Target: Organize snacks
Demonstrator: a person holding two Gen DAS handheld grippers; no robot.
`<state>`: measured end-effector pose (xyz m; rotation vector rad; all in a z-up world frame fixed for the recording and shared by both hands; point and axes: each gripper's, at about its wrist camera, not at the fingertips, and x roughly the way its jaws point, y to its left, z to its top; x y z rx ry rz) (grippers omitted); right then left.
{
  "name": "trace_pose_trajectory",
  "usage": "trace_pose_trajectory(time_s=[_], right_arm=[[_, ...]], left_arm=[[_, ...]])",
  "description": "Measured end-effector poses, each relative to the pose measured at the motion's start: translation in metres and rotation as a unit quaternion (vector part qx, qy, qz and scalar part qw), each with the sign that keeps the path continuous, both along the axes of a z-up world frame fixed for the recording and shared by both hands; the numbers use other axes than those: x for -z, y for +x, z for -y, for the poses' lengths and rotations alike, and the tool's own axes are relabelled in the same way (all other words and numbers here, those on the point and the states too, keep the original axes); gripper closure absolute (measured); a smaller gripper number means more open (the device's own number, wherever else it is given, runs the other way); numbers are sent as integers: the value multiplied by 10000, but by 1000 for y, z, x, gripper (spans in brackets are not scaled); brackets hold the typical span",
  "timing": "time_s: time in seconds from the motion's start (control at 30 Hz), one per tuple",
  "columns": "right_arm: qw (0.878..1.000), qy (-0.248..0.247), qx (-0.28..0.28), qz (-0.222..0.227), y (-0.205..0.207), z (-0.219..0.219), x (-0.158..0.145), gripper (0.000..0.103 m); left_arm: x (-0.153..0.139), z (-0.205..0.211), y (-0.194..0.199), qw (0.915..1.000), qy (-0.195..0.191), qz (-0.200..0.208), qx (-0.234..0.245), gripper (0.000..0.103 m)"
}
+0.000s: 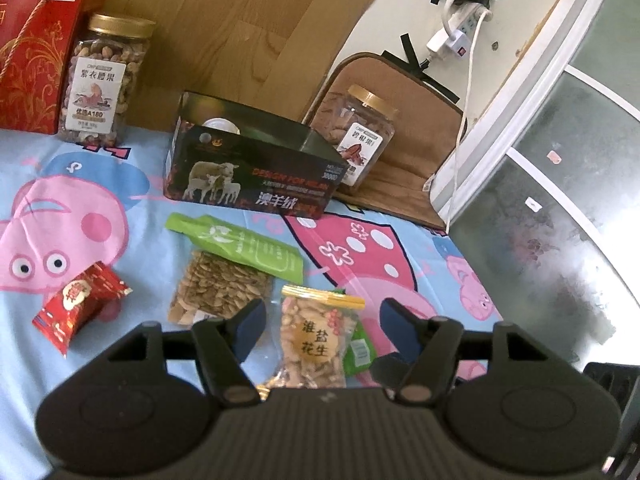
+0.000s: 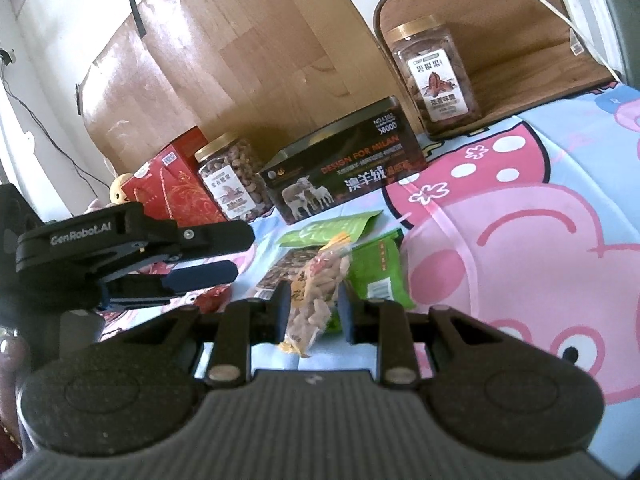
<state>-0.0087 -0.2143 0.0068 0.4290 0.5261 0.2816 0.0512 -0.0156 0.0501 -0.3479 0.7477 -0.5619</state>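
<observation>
A clear bag of salted peanuts (image 1: pixel 314 342) with a gold zip top sits between the fingers of my open left gripper (image 1: pixel 322 326). In the right wrist view my right gripper (image 2: pixel 313 310) is shut on the same peanut bag (image 2: pixel 320 292), held tilted above the cloth. A seed pouch with a green top (image 1: pixel 228 276), a green packet (image 2: pixel 380 268) and a red snack packet (image 1: pixel 80 308) lie nearby. The open dark sheep-print box (image 1: pixel 256 168) stands behind them.
Two gold-lidded nut jars stand at the back, one by the red gift box (image 1: pixel 32 56) at left (image 1: pixel 104 80), one on a brown mat at right (image 1: pixel 356 136). A power strip with cables (image 1: pixel 460 28) hangs on the wall. The left gripper's body (image 2: pixel 132 256) shows left in the right wrist view.
</observation>
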Motion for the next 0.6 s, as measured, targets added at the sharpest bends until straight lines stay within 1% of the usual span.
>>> trace_pose_trajectory(time_s=[0.23, 0.37, 0.6], right_arm=[[10000, 72, 5, -64, 1, 0, 5, 73], [10000, 26, 65, -36, -3, 1, 4, 73], [9997, 107, 185, -89, -7, 5, 5, 73]], left_arm=[[6, -4, 4, 9999, 9, -78, 81, 38], [7, -3, 6, 9999, -28, -79, 125, 38], [8, -4, 0, 9998, -4, -67, 198, 37]])
